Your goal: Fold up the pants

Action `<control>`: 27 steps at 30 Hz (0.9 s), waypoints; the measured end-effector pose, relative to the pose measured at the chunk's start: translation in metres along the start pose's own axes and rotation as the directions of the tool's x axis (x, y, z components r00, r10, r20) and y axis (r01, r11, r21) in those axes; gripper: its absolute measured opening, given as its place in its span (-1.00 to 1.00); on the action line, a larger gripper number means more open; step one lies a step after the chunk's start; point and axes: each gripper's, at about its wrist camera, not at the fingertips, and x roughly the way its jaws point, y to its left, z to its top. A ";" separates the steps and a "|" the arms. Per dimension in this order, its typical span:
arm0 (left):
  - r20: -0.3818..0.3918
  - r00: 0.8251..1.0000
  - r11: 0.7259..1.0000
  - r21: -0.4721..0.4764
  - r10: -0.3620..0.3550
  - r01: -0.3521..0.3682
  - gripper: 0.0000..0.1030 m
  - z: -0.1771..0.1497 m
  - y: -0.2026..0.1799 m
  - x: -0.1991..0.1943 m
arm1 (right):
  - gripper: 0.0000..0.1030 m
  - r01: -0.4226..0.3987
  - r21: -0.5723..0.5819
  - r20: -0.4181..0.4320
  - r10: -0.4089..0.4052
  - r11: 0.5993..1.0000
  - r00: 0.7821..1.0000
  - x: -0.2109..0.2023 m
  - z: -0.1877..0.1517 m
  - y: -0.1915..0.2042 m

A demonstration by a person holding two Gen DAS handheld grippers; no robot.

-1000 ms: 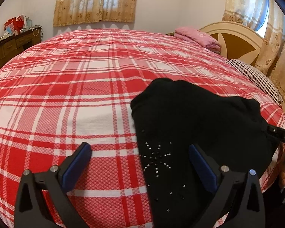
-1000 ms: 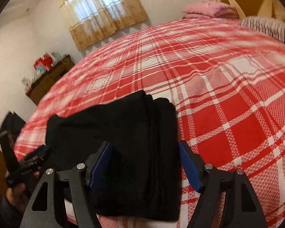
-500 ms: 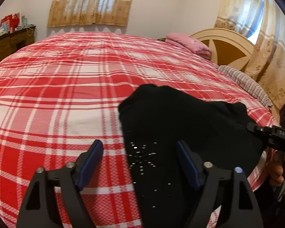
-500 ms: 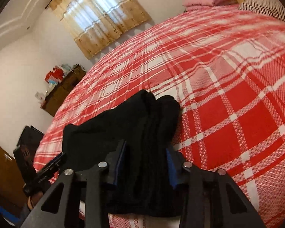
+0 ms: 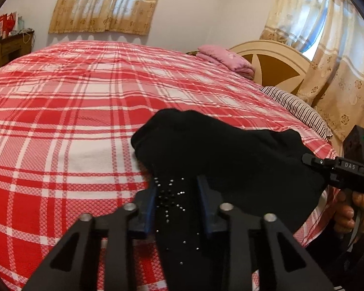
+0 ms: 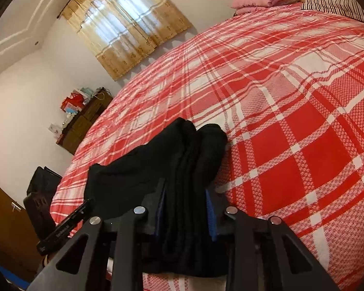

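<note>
We see the left gripper (image 5: 177,201) narrowed around a fold of the black pants (image 5: 225,155), its blue pads pressed against the cloth just where a scatter of small studs (image 5: 168,195) glints. The right gripper (image 6: 185,208) is likewise pinched on the bunched, layered end of the same pants (image 6: 182,160), with thick folds rising between its pads.

The pants lie folded near the bed's closest edge, on the red and white plaid cover (image 5: 60,121). The near part of the garment runs under both grippers and past the frame bottom, so we cannot make out how it ends there. Only a few fingers of the right hand (image 5: 347,211) show at the left view's edge.

At the far end of the bed we see a folded pink blanket (image 5: 223,58), a striped pillow (image 5: 296,109) and a cream headboard (image 5: 274,60). Beige curtains (image 5: 106,4) cover the windows, and a dark wooden dresser (image 6: 85,121) stands by the wall.
</note>
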 end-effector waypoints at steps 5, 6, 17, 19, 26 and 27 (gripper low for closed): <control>0.018 1.000 1.000 -0.010 -0.019 0.019 -0.75 0.005 0.002 -0.006 | -0.47 -0.043 -0.035 0.041 0.044 0.998 0.998 -0.013 0.004 0.019; 0.022 0.999 1.000 -0.013 -0.023 0.023 -0.76 0.006 0.002 -0.007 | -0.47 -0.047 -0.046 0.044 0.049 0.998 0.998 -0.014 0.005 0.025; 0.104 0.994 0.997 -0.065 -0.024 0.031 -0.79 0.025 0.025 -0.039 | -0.49 -0.136 -0.177 0.009 0.139 0.975 0.990 0.004 0.038 0.092; 0.123 0.992 0.996 -0.088 -0.007 0.018 -0.79 0.029 0.037 -0.047 | -0.49 -0.162 -0.197 -0.010 0.163 0.967 0.987 0.020 0.048 0.108; 0.201 0.969 0.982 -0.152 0.141 -0.112 -0.79 0.044 0.095 -0.088 | -0.49 -0.278 -0.261 -0.085 0.265 0.925 0.960 0.093 0.067 0.176; 0.207 0.965 0.979 -0.159 0.160 -0.128 -0.79 0.044 0.101 -0.092 | -0.49 -0.295 -0.270 -0.095 0.280 0.916 0.955 0.106 0.068 0.187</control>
